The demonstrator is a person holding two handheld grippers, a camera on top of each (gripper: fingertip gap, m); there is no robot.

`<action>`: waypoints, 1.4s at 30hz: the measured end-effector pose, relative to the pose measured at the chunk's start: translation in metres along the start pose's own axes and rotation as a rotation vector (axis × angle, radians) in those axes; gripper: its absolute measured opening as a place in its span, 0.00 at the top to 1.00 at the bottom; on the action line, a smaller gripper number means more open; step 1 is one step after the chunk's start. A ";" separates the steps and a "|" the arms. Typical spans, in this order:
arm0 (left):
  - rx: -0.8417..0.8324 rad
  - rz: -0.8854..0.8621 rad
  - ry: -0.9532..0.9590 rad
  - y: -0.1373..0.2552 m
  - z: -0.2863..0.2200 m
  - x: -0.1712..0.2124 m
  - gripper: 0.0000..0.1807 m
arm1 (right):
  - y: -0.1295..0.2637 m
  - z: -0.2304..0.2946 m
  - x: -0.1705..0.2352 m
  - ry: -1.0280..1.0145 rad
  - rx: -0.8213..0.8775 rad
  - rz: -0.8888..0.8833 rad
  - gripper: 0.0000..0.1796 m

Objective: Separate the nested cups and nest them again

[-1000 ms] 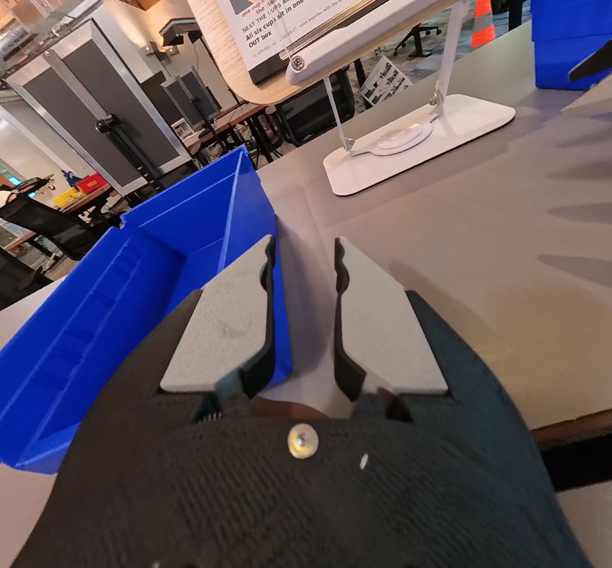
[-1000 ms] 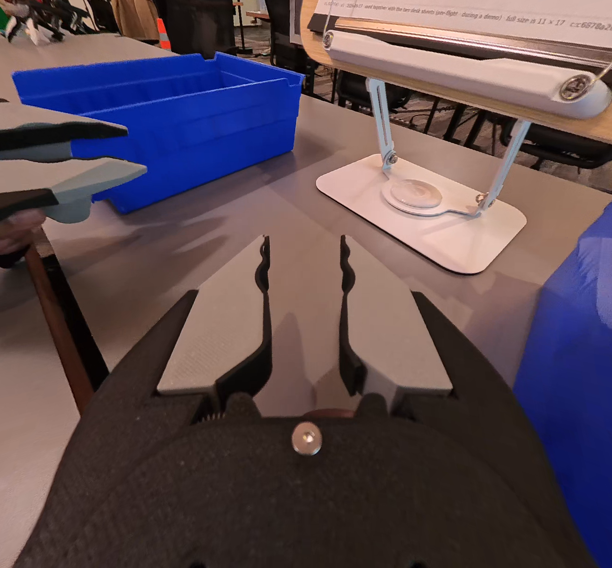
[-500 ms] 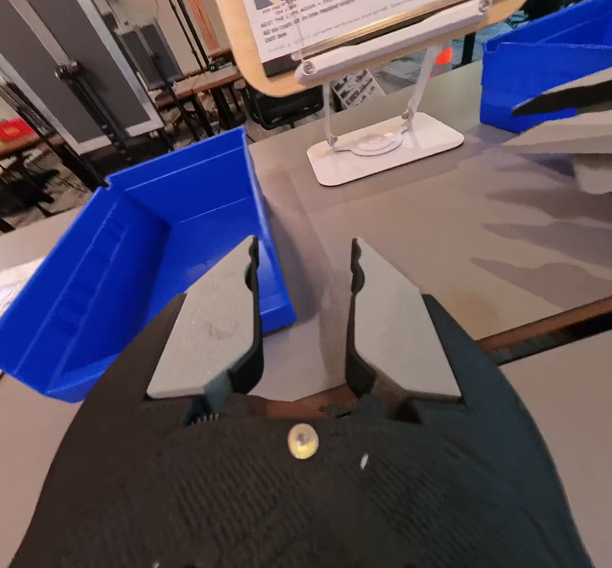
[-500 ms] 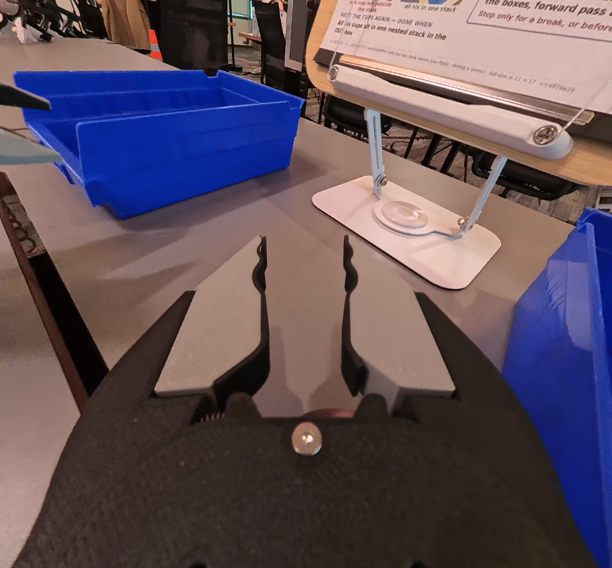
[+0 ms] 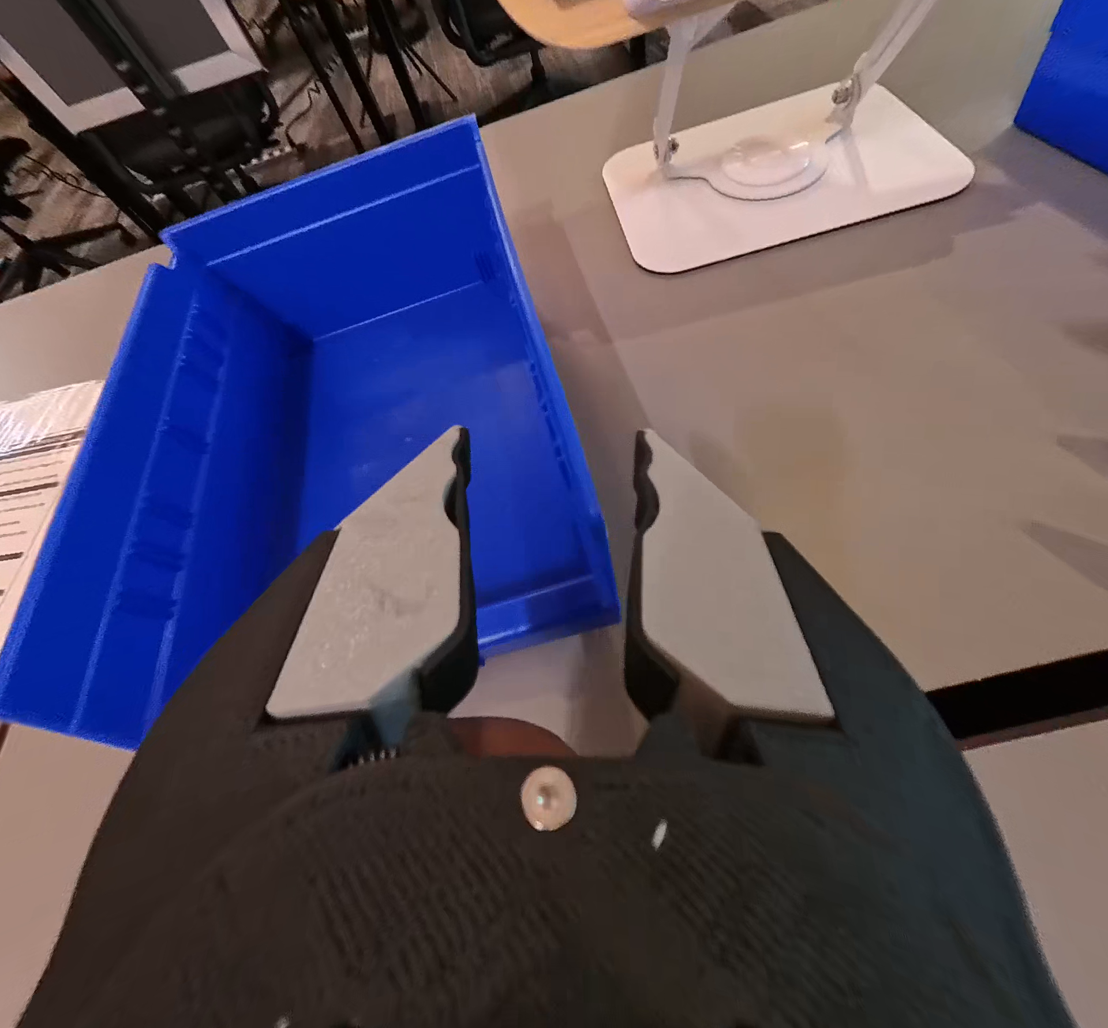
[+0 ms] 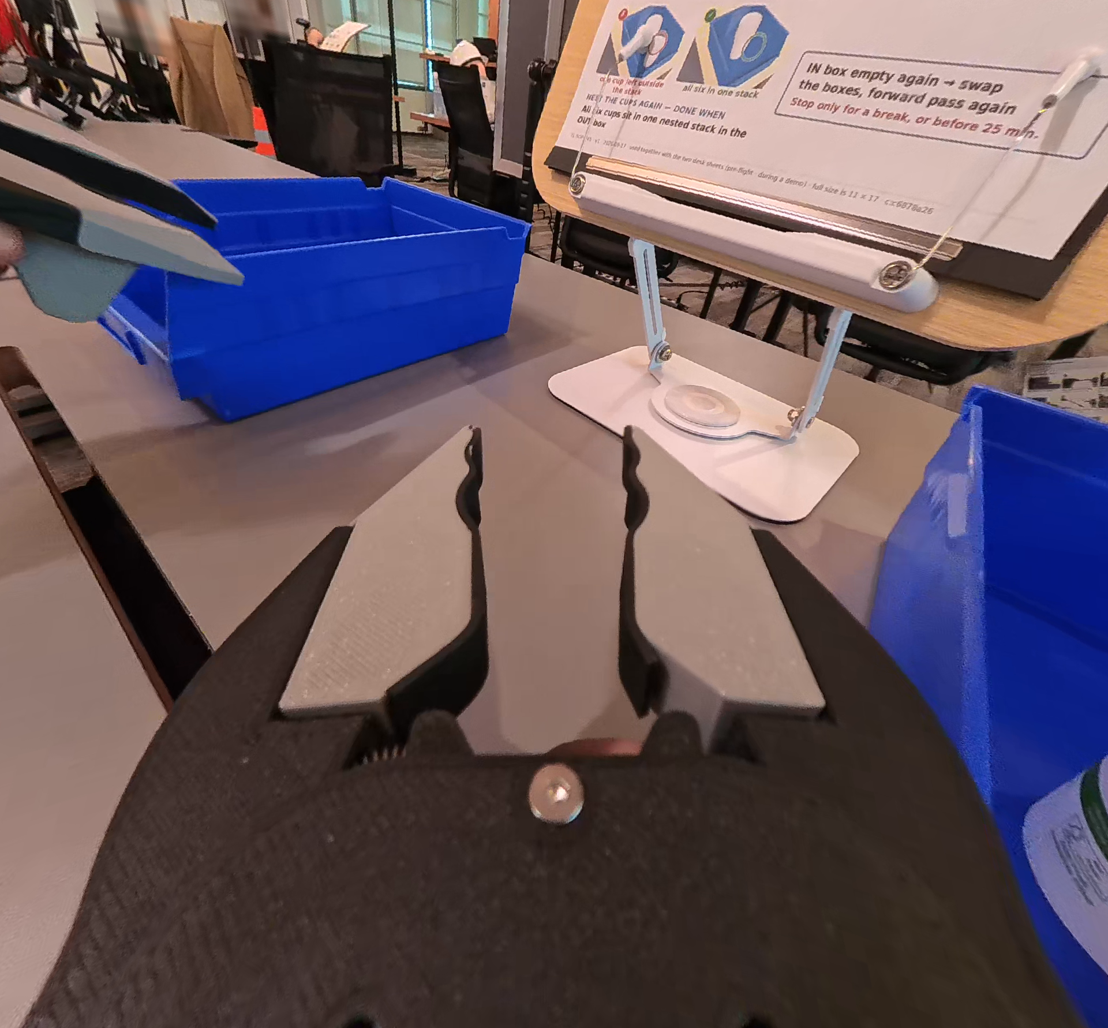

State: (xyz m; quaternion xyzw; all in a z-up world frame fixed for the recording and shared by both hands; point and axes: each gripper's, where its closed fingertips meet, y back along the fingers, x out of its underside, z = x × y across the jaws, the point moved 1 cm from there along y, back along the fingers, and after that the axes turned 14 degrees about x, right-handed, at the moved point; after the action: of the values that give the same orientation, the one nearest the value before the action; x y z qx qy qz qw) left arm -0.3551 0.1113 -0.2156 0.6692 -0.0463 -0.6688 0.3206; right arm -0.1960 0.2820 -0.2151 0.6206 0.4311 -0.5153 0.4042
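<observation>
Ahead of my left gripper [image 5: 551, 441]: the left blue bin [image 5: 372, 399] is sitting just under my fingertips.
Ahead of my right gripper [image 6: 548, 438]: bare grey table [image 6: 539, 519] is lying open.
Beyond it: a white document stand [image 6: 707, 429] is blocking.
Right side: another blue bin [image 6: 989, 609] is crowding me.

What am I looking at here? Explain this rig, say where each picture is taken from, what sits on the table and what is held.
No robot here: a person holds two hand-held tongs, each with a camera looking forward along its fingers. One picture comes from the left tongs, hovering over the near corner of an empty blue bin. The other comes from the right tongs, above the grey table. Both are open and hold nothing. On the table stand the left bin, a white stand carrying an instruction sheet, and a second blue bin at the right with a whitish object at the picture's edge, perhaps a cup.
</observation>
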 end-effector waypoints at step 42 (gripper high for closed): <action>0.041 0.118 0.043 -0.027 0.015 0.035 0.98 | 0.060 -0.111 0.029 -0.056 0.261 0.468 0.61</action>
State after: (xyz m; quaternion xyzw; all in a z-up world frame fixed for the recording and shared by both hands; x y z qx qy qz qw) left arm -0.3757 0.1096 -0.2573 0.6859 -0.0927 -0.6331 0.3466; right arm -0.1032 0.3725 -0.2245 0.7357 0.1946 -0.4762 0.4406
